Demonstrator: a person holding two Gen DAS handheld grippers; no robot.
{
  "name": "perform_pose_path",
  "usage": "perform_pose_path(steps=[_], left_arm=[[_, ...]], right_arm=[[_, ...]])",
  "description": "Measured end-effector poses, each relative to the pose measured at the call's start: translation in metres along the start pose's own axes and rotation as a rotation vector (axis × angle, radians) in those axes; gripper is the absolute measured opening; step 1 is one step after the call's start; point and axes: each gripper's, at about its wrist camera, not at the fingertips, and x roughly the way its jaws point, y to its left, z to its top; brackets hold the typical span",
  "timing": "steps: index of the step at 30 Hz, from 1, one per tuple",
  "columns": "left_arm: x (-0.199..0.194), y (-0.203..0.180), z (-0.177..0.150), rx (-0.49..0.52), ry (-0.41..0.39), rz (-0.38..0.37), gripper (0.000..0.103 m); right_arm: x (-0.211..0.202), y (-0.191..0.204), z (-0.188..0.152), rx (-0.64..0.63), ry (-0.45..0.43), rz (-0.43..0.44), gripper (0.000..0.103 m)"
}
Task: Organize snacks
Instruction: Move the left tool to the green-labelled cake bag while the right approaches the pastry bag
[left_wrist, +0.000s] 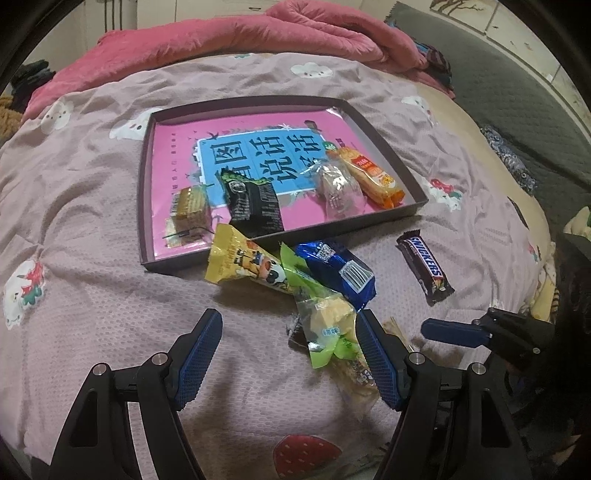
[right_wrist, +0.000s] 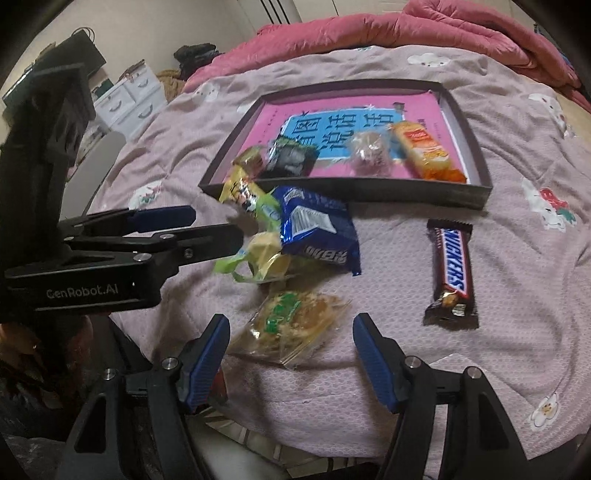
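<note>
Four snacks already lined along the near wall of the shallow dark cardboard tray (left_wrist: 147, 155) on the bed: a small gold-wrapped square (left_wrist: 190, 205) at the near left corner, a black-and-green foil packet (left_wrist: 253, 206), a clear-wrapped brownish cake (left_wrist: 338, 186), and an orange biscuit pack (left_wrist: 371, 173) by the near right corner. Probably rowed up this way to leave the far half free for the rest.

Still loose on the mauve quilted bedcover (left_wrist: 110, 314), in a heap just outside the tray's near wall: a yellow cartoon-printed pouch (left_wrist: 240, 264) leaning against the wall, a shiny blue foil packet (left_wrist: 338, 271), and a green-ended clear packet of pale yellow pieces (left_wrist: 327, 323). A brown Snickers bar (right_wrist: 452, 267) apart to the right; a clear bag of golden flaky pastry (right_wrist: 291, 326) nearest the bed's front edge.

Left tool (left_wrist: 290, 354) spread wide, low over the cover, right finger touching or just beside the green-ended packet, nothing pinched. Right tool (right_wrist: 290, 354) likewise spread, straddling the pastry bag without closing on it. Likely about to take that bag next.
</note>
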Motion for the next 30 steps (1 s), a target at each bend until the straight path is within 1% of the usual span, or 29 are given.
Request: perform_pose_path(steps=[13,20,26,27,29,30], left_arm=[[0.019,-0.003,0.001,0.007,0.044,-0.01,0.076],[0.029,-0.007,0.003,0.013,0.062,-0.027,0.076],[0.04,-0.01,0.005,0.014,0.081,-0.061,0.076],[0.042,-0.012,0.006,0.019,0.085,-0.067,0.075],[0.045,-0.015,0.007,0.028,0.093,-0.083,0.069],[0.046,-0.017,0.007,0.036,0.095,-0.093,0.063]], right_arm=[[0.025,0.003,0.002,-0.003,0.041,-0.03,0.07],[0.032,0.002,0.003,-0.022,0.035,-0.049,0.07],[0.036,-0.001,0.004,-0.02,0.039,-0.041,0.065],[0.037,-0.001,0.004,-0.02,0.04,-0.039,0.065],[0.039,-0.003,0.004,-0.019,0.042,-0.035,0.063],[0.04,-0.004,0.004,-0.019,0.044,-0.029,0.062]])
